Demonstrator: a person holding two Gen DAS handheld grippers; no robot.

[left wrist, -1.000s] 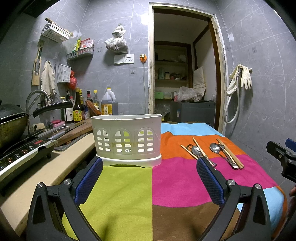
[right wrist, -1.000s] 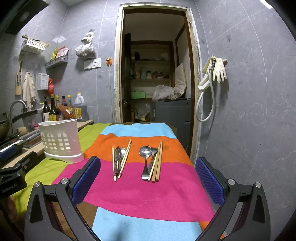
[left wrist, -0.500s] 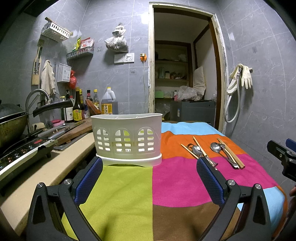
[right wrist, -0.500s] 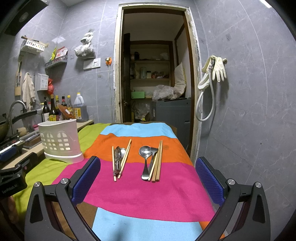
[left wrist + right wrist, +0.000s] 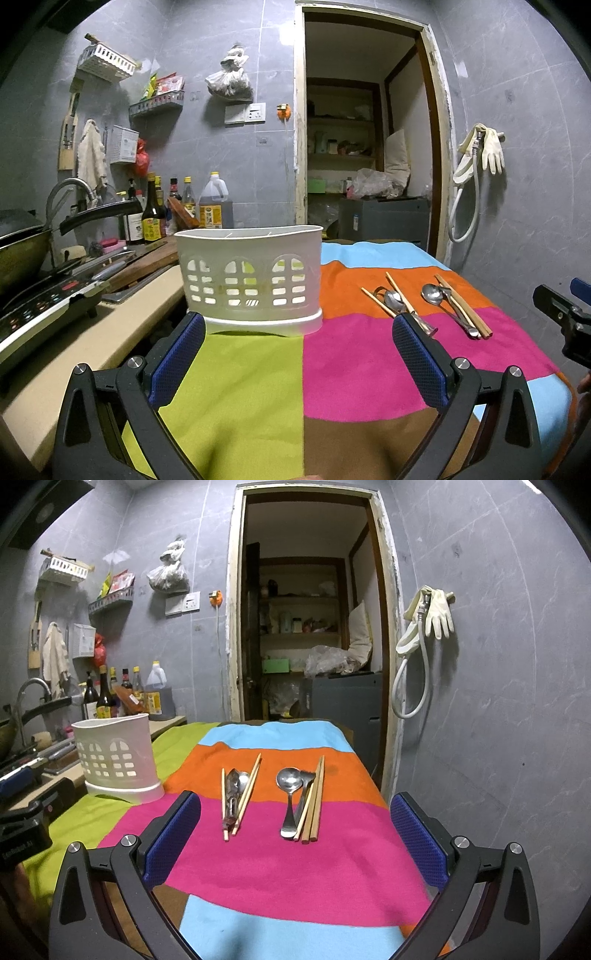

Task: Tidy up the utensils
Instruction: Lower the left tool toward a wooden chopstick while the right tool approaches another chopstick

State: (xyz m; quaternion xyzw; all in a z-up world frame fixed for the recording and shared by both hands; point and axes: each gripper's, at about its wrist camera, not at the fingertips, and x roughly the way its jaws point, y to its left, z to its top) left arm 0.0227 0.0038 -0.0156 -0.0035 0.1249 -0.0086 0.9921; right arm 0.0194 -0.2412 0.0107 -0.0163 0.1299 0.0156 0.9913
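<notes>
Striped cloth (image 5: 280, 864) in lime, pink, orange, blue and brown spread over tabletop; grey tiled wall behind, with open doorway (image 5: 306, 627) to a storage room; wok (image 5: 22, 254) and cooktop (image 5: 44, 302) on counter at far left of left view; sauce bottles (image 5: 155, 218) lined up against wall behind them.

White slotted utensil holder (image 5: 249, 277) upright on lime stripe, at the seam with orange, straight ahead of left gripper (image 5: 297, 354); nothing between the jaws, spread wide, blue pads apart, hovering low over cloth.

Right gripper (image 5: 295, 842) likewise released, jaws wide, gripping nothing; aimed at the utensils, set back from their near ends.

Two utensil groups across the orange/pink boundary, near each other but not touching: left group (image 5: 236, 797) = metal spoon or similar flanked by two wooden chopsticks; right group = steel spoon (image 5: 289, 794), a second metal piece beside it, and a chopstick pair (image 5: 314, 801) along its right side; all flat on cloth, well apart from holder.
</notes>
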